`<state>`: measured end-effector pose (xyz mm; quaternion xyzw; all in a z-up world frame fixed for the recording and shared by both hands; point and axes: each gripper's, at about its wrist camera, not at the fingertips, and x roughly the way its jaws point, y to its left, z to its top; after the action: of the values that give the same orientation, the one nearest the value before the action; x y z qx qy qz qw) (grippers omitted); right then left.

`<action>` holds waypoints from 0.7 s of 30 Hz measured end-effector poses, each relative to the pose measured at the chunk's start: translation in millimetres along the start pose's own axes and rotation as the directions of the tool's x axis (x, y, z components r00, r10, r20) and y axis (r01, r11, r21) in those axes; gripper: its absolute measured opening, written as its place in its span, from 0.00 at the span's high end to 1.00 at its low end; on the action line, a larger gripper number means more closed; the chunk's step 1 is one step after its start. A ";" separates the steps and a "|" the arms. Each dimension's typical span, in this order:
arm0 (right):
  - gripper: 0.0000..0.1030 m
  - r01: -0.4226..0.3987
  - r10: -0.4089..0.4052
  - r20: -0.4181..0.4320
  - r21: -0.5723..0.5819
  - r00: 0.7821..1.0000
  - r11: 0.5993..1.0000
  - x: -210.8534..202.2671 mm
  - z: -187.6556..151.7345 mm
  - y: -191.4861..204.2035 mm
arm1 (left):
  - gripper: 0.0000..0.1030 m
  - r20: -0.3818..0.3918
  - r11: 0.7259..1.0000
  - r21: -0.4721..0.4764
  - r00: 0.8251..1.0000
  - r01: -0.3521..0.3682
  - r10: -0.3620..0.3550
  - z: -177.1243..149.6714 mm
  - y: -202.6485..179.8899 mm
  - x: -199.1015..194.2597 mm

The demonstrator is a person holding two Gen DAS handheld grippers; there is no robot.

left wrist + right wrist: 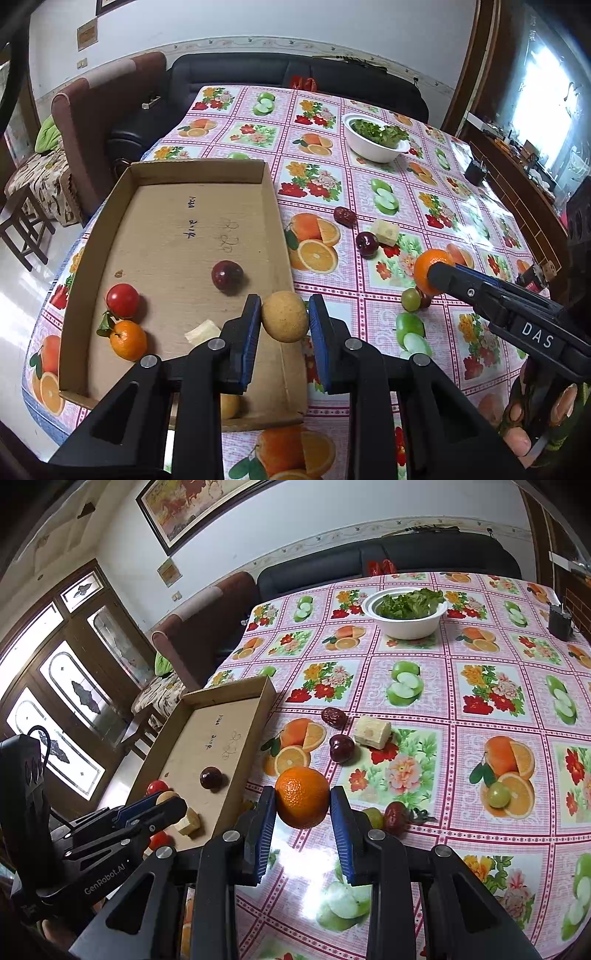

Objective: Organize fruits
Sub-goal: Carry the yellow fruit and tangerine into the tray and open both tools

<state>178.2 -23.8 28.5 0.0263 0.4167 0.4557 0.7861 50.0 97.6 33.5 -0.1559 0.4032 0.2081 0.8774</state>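
Already the cardboard tray (92,236) holds part of the load: a dark red plum-like fruit (227,277) near its middle, a red tomato-like fruit (123,301), a small orange with a leaf (128,339), a pale chunk of cut fruit (202,331), and one more yellowish fruit half hidden under the left hand-held gripper (284,317). That gripper is clenched on a tan, rough-skinned round fruit (285,316), which hangs over the tray's right wall, so it looks about to go in. The right hand-held gripper (303,799) is clamped on an orange (302,797), held above the surface (480,849) just to the right of the tray.

Several pieces are left out on the patterned cloth: a wrinkled red date (334,717), a dark cherry-like fruit (341,747), a pale cut block (372,732), a green grape-like fruit (496,794), and close to the right gripper another red date (396,816) beside a small green fruit (373,816). A white bowl of greens (406,622) stands farther back, apart from the fruit.

By my judgement the sorting is roughly half done: two fruits are in hand, about six wait on the surface.
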 end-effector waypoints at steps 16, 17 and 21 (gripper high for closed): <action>0.71 -0.002 0.002 -0.019 -0.027 1.000 1.000 11.7 -0.3 12.7 | 0.77 0.004 0.998 -0.039 0.999 -0.048 0.048 5.2 24.2 4.9; 0.71 -0.002 0.002 -0.019 -0.030 1.000 1.000 12.8 0.0 13.8 | 0.77 0.004 0.998 -0.041 0.999 -0.050 0.051 5.4 26.0 5.0; 0.71 -0.005 0.004 -0.026 -0.045 1.000 0.999 17.8 1.3 19.8 | 0.77 0.004 0.997 -0.057 0.998 -0.059 0.060 7.9 36.3 6.1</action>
<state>169.5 1.4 26.5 0.0038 0.4166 0.4671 0.7799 40.8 134.0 29.8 -0.1682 0.3993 0.2460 0.8670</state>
